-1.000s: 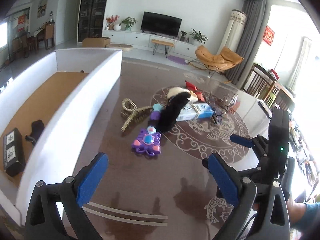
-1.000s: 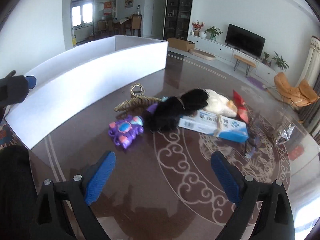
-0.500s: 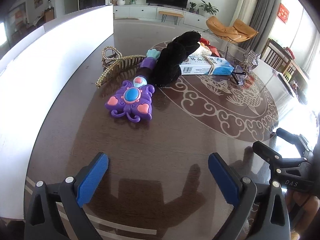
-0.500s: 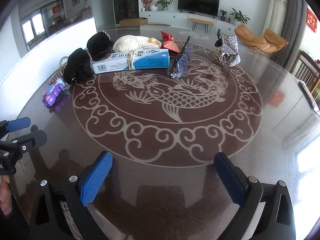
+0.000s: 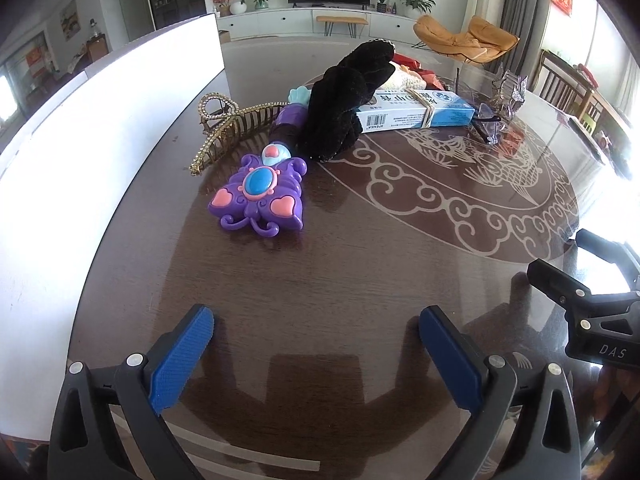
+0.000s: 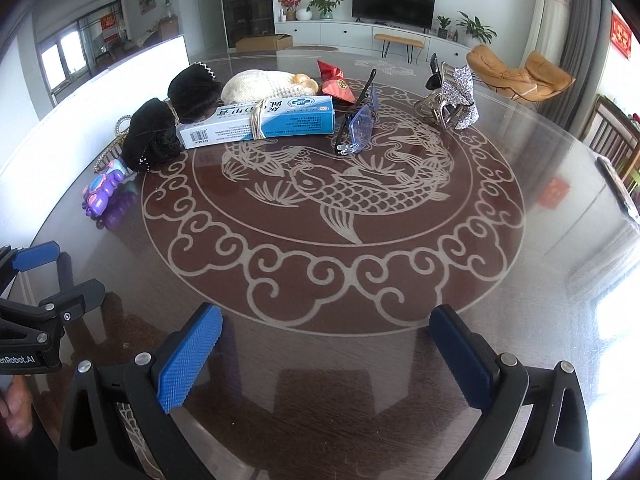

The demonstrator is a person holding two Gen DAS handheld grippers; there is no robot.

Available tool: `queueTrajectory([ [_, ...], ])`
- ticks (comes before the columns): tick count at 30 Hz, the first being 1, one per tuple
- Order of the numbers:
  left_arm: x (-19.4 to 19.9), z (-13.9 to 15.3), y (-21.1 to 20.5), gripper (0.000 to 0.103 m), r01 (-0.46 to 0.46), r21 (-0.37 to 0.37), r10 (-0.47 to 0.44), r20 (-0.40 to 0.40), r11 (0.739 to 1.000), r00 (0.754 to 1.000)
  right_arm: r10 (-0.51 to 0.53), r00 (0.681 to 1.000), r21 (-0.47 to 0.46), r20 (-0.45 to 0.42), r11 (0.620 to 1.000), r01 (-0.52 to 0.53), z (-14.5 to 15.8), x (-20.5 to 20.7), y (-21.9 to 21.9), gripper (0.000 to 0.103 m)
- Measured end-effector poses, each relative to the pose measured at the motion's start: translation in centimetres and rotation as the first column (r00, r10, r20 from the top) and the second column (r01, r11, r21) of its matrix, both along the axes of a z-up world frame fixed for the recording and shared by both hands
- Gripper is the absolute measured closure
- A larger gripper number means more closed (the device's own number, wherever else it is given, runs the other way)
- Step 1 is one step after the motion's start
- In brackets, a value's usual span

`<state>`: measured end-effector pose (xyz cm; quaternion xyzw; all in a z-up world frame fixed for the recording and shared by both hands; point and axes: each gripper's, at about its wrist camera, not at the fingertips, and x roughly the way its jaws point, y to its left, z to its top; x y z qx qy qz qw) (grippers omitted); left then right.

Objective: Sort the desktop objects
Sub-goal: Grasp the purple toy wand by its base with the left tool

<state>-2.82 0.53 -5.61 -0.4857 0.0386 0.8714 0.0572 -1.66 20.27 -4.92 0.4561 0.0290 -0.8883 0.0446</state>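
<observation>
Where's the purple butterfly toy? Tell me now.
In the left wrist view, the purple butterfly toy lies left of centre on the table, beside the white wall, just before the gold hair comb.

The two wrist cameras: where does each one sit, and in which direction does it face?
Left wrist: sits on the left claw, low over the table, facing the purple butterfly toy and the white wall of the box; its own open blue fingers show, with the right claw at the right edge.
Right wrist: sits on the right claw, facing the fish pattern and the glasses; the left claw shows at the left edge.
Shared: toy, black velvet bow, toothpaste box.
</observation>
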Motion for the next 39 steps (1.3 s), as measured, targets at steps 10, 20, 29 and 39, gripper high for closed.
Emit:
queueTrajectory([
  [10, 0.1, -0.1, 0.3, 0.0, 0.011, -0.004, -0.011, -0.001, 1.0, 1.0, 0.0, 1.0, 0.0, 0.0, 1.0, 0.0, 0.0, 0.0, 0.0, 0.0],
  [20, 0.2, -0.1, 0.3, 0.0, 0.022, -0.001, -0.022, 0.007, 1.0, 1.0, 0.0, 1.0, 0.0, 0.0, 1.0, 0.0, 0.0, 0.0, 0.0, 0.0],
  [29, 0.2, -0.1, 0.1, 0.0, 0.031, 0.001, -0.031, 0.025, 1.0, 0.999, 0.0, 1.0, 0.0, 0.0, 1.0, 0.0, 0.0, 0.0, 0.0, 0.0],
  [39, 0.1, 0.0, -1.0, 0.0, -0.044, 0.0, 0.044, 0.027, 0.999, 0.999, -0.001, 1.0, 0.0, 0.0, 1.0, 0.001, 0.0, 0.0, 0.0, 0.0],
])
